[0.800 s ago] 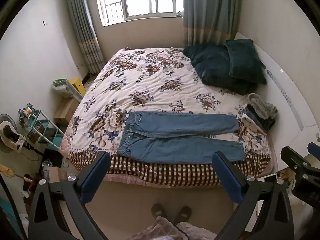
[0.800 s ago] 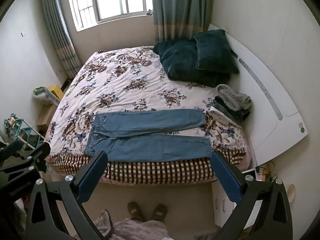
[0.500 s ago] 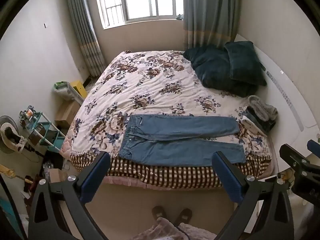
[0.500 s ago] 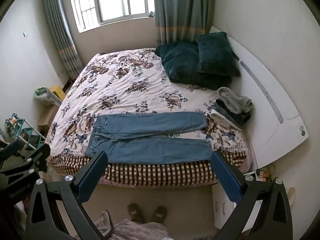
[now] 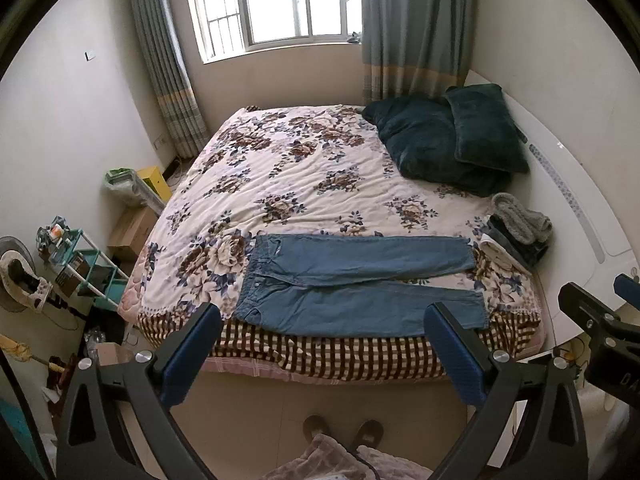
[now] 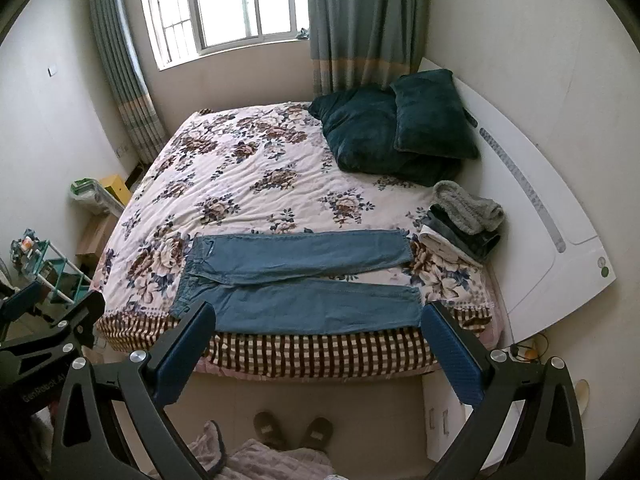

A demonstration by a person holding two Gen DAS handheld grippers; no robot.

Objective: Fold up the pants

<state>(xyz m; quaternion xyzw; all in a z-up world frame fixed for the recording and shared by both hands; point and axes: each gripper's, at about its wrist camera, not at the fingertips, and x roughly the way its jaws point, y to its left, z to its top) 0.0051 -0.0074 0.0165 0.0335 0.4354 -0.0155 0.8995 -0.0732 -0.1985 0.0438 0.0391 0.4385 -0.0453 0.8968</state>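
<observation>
The pants (image 5: pixel 360 280) lie flat on the near edge of the bed (image 5: pixel 288 176), on the flowered cover. The waist is on the left side and the two legs go to the right, one beside the other, with a narrow gap between them. The near leg lies just along the edge of the bed, above the checked sheet.

The left gripper (image 5: pixel 320 348) is held well above the floor in front of the bed, with its two blue fingers wide apart and nothing between them. The right gripper (image 6: pixel 316 344) is the same: spread wide and empty. Neither touches the cloth. The person's slippers (image 6: pixel 294 432) show on the floor below, so the person stands a little back from the bed.

It seems that the folding has not begun; this is the step of approach. The next move probably calls for both grippers to go down to the pants, one to the waist and one to the cuffs, and to take one leg by its outer edge so it can be laid over the other leg. The denim is limp, so each gripper must pinch only one layer.
</observation>
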